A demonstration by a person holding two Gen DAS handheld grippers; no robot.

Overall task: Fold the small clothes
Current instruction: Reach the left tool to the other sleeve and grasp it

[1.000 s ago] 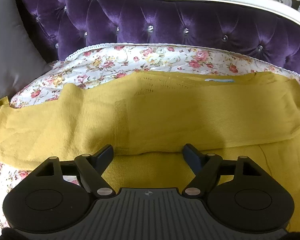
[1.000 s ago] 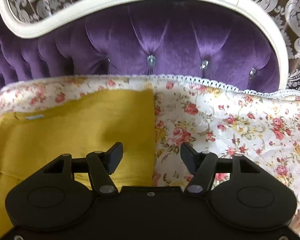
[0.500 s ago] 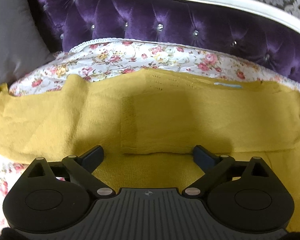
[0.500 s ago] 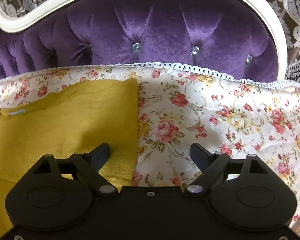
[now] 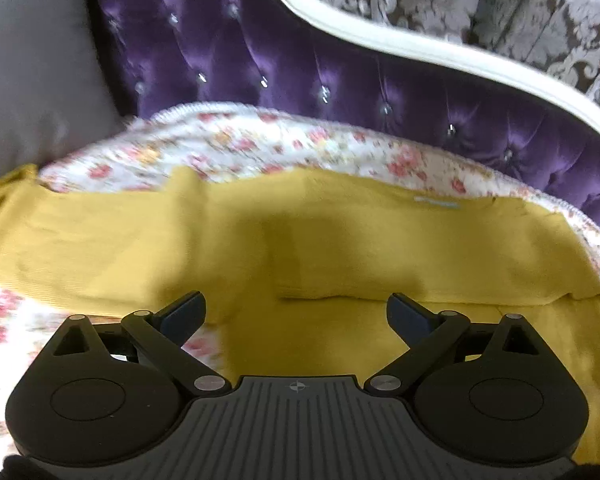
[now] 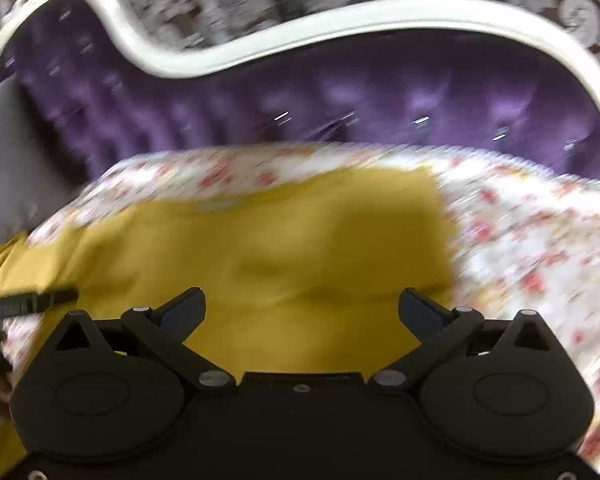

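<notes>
A mustard yellow knit garment (image 5: pixel 284 240) lies flat on a floral sheet (image 5: pixel 260 148), with a sleeve folded across its body and a small pale label near its far edge. My left gripper (image 5: pixel 296 312) hovers open over the garment's near part, nothing between its fingers. In the right wrist view the same garment (image 6: pixel 300 240) fills the middle, its right edge straight against the sheet (image 6: pixel 540 248). My right gripper (image 6: pixel 302 308) hangs above it with its jaws opening wide and nothing between them. The left gripper's finger shows as a dark bar at the left edge of that view.
A purple tufted headboard (image 5: pixel 340 72) with a white curved frame (image 5: pixel 420 44) rises behind the sheet. A grey pillow (image 5: pixel 32 60) leans at the left. Patterned wallpaper lies behind. Both views are blurred by motion.
Both grippers have let go of the cloth, opened wide and pulled back and up. The right gripper swung left over the garment. The sleeve now lies folded across the body.
</notes>
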